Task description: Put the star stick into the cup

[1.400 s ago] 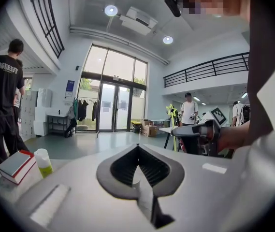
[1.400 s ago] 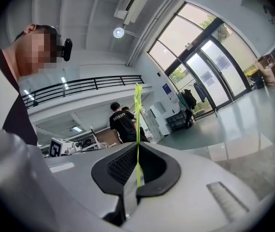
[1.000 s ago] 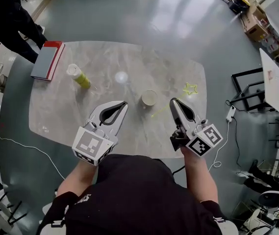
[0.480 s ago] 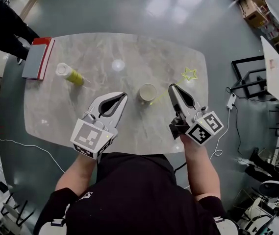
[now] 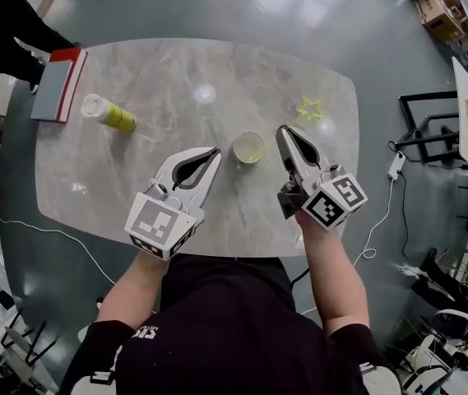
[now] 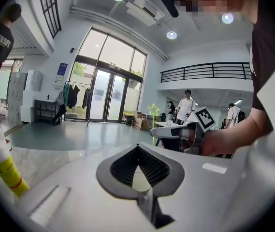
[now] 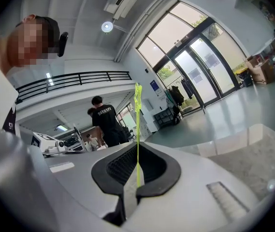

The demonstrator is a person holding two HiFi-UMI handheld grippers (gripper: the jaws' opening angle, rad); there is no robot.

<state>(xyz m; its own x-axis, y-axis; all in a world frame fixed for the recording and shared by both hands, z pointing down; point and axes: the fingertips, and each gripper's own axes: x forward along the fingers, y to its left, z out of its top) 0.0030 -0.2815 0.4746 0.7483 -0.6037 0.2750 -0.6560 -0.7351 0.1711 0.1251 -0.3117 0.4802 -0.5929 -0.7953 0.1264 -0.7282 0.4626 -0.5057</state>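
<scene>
My right gripper [image 5: 284,132] pinches the star stick [image 7: 138,115]. A second ago it lay flat on the table [image 5: 217,72]; now it slants, with its lower end inside the cup [image 5: 237,143] just left. My left gripper [image 5: 215,152], jaws pressed together, sits left of the cup.
</scene>
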